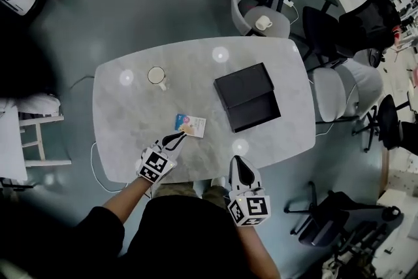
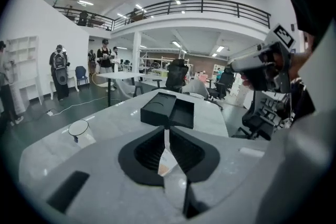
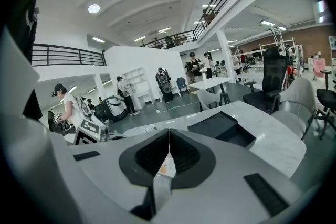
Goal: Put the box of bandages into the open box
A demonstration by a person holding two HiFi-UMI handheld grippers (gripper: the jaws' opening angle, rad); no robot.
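Observation:
The box of bandages, small, flat and white with coloured print, lies on the grey table near its front edge. The open black box sits to its right and farther back, lid folded flat beside the tray. My left gripper is shut, its tips at the bandage box's near-left corner with nothing between them. In the left gripper view the bandage box shows below the closed jaws, the black box beyond. My right gripper hangs shut over the front edge; the right gripper view shows its jaws meeting.
A glass cup stands at the table's back left. Beyond the table is a grey chair with a white cup on its seat. Office chairs crowd the right side. A white stool is at the left. People stand far off.

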